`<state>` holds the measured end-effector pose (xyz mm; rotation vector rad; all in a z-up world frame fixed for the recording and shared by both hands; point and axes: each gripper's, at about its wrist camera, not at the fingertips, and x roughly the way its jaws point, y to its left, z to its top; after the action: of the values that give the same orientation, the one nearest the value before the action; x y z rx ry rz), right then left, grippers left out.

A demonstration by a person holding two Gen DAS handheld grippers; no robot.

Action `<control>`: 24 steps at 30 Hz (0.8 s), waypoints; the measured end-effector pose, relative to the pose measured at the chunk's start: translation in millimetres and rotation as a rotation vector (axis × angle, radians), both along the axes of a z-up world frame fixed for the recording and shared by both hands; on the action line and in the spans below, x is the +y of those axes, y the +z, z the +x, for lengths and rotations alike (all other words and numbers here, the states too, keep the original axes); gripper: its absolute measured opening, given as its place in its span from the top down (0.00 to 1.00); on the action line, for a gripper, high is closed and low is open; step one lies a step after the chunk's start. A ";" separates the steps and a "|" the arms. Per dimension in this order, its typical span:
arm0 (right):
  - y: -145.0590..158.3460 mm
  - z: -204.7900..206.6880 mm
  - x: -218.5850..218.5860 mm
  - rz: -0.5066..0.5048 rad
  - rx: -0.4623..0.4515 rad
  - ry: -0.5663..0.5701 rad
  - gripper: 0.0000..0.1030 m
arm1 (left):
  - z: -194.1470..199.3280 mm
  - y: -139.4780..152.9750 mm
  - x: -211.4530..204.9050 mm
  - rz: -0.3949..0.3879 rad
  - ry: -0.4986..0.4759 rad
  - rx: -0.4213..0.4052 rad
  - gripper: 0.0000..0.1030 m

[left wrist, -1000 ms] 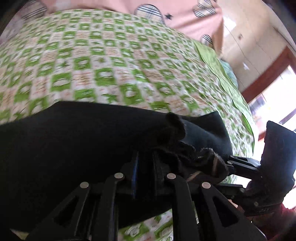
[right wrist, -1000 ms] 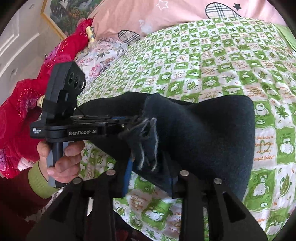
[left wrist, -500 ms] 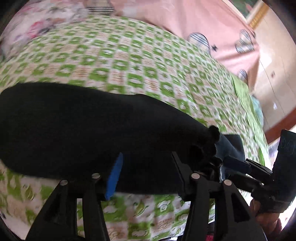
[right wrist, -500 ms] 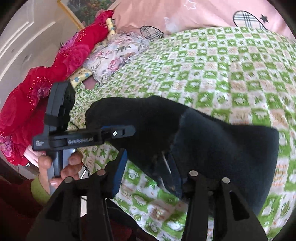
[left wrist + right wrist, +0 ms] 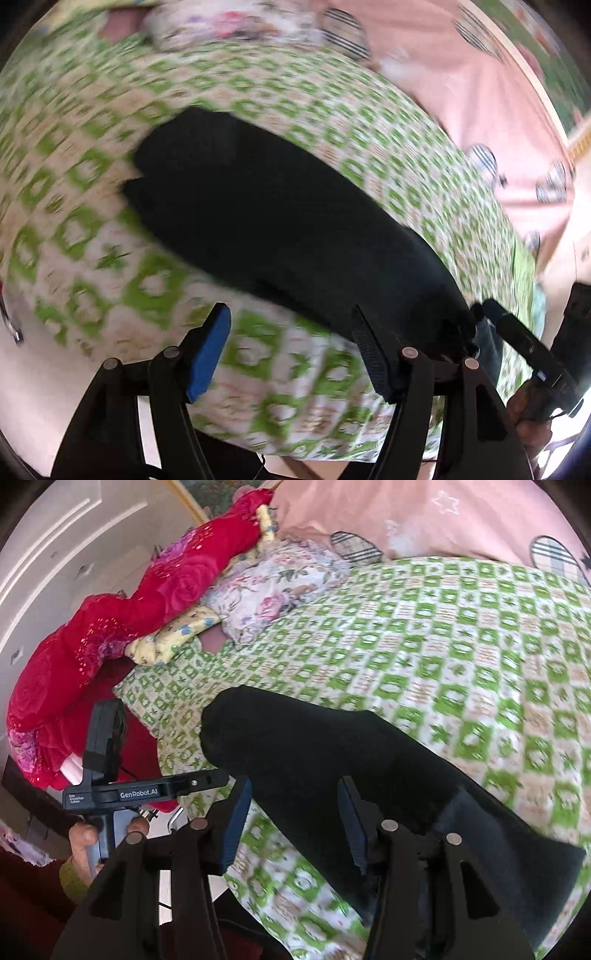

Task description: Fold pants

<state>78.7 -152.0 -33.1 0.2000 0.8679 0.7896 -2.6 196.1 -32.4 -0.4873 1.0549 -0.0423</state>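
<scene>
Pants [image 5: 280,221]: one pair, black, folded into a long narrow band lying flat on the bed [image 5: 92,206]. In the left wrist view the long axis runs diagonally, from a rounded end toward the pillow end of the bed down to the near edge at lower right. In the right wrist view [image 5: 332,760] the same band runs from a rounded end near the bed's left side edge to a wider, squared end at the near edge, lower right. That view shows a paler, charcoal layer at the wide end.

Left hand-held gripper [image 5: 291,350]: one, jaws wide apart, nothing between them. The blue-padded finger [image 5: 207,354] hangs over the bedspread, clear of the cloth. The ribbed black finger [image 5: 369,354] lies at the near edge of the pants; whether it touches is not clear. The view is motion-blurred.

Right hand-held gripper [image 5: 291,819]: one, jaws wide apart, holding nothing. The band of cloth passes across the gap between the fingers. Contact cannot be told.

Bedspread [image 5: 461,646]: one, green and white check, covering the bed.

Pink pillow [image 5: 424,513]: one, with plaid heart patches, at the head end.

Floral pillow [image 5: 273,587]: one, at the bed's left side.

Red blanket [image 5: 110,627]: one, rose-patterned, heaped beyond the left side edge.

Yellow cloth [image 5: 173,635]: one, tucked between the red blanket and the floral pillow.
</scene>
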 end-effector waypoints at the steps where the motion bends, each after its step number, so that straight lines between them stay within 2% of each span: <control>1: 0.3 2.6 5.4 0.002 0.002 0.015 0.51 | -2.3 -0.8 10.6 -0.006 0.029 0.002 0.34; 5: 1.2 11.2 33.1 -0.005 0.010 0.081 0.51 | -6.6 -4.0 43.5 -0.008 0.109 0.018 0.33; 11: 5.9 27.2 81.2 -0.078 0.012 0.194 0.51 | 0.4 -21.5 83.0 -0.084 0.210 0.100 0.33; 16: 11.5 64.3 121.6 -0.127 0.046 0.292 0.51 | 15.1 -38.5 104.6 -0.190 0.268 0.152 0.33; 18: 11.2 82.5 134.9 -0.140 0.070 0.313 0.51 | 20.7 -42.2 109.3 -0.208 0.289 0.166 0.32; 20: 10.1 104.4 149.7 -0.149 0.089 0.334 0.51 | 26.9 -43.8 110.1 -0.220 0.306 0.172 0.29; 24: -1.7 143.0 178.8 -0.174 0.140 0.374 0.51 | 47.7 -44.7 108.8 -0.168 0.337 0.215 0.27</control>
<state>221.7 26.8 -34.8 -0.0658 1.1193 1.0501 45.1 304.9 -77.1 -0.8309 1.1716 0.2256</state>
